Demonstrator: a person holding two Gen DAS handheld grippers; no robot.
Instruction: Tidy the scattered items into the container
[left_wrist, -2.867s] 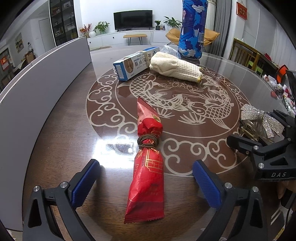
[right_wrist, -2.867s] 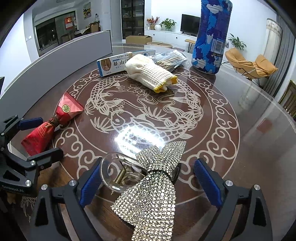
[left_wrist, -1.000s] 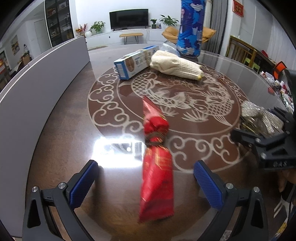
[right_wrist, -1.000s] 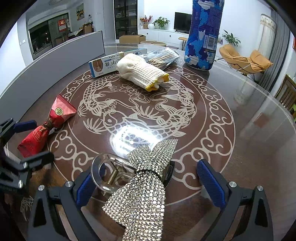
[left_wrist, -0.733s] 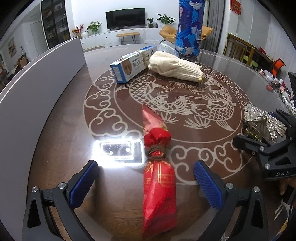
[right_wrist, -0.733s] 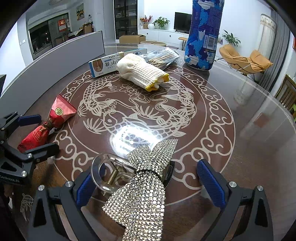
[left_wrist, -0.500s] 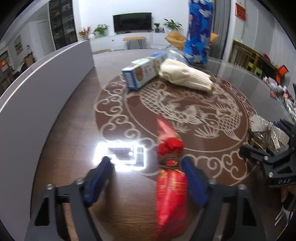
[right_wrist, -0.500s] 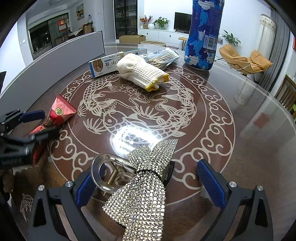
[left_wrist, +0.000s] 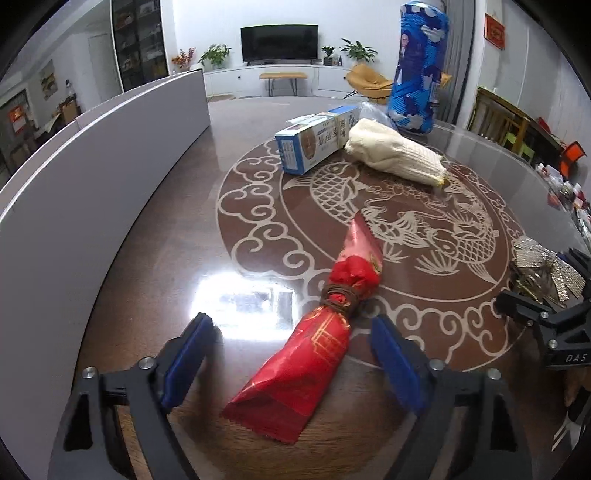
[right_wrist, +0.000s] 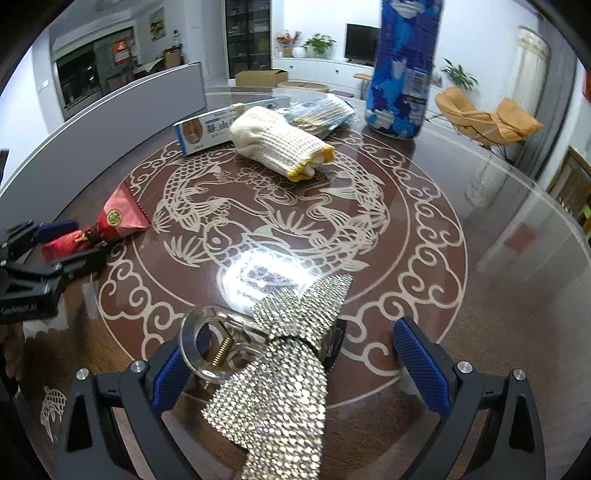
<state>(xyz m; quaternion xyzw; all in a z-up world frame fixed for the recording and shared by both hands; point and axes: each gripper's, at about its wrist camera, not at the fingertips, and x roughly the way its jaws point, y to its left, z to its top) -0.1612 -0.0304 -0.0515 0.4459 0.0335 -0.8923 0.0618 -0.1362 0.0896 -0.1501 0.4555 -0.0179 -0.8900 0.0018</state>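
Note:
A red snack packet (left_wrist: 314, 343) tied with a brown band lies on the table between the fingers of my left gripper (left_wrist: 291, 354). The jaws stand partly closed around it, with gaps on both sides. It also shows in the right wrist view (right_wrist: 99, 229). A rhinestone bow hair clip (right_wrist: 280, 365) lies between the open fingers of my right gripper (right_wrist: 295, 365), touching the left pad. A blue-white box (left_wrist: 317, 142), a cream knit glove (left_wrist: 395, 155) and a clear bag of sticks (right_wrist: 321, 110) lie at the far side.
A grey curved wall (left_wrist: 92, 177) runs along the table's left edge. A tall blue printed cylinder (left_wrist: 417, 66) stands at the far right. The glass table (right_wrist: 498, 277) has a fish pattern. My right gripper shows at the right in the left wrist view (left_wrist: 546, 321).
My left gripper's jaws have narrowed around the red packet, and the packet now lies tilted to the right. The right gripper and the bow clip have hardly moved.

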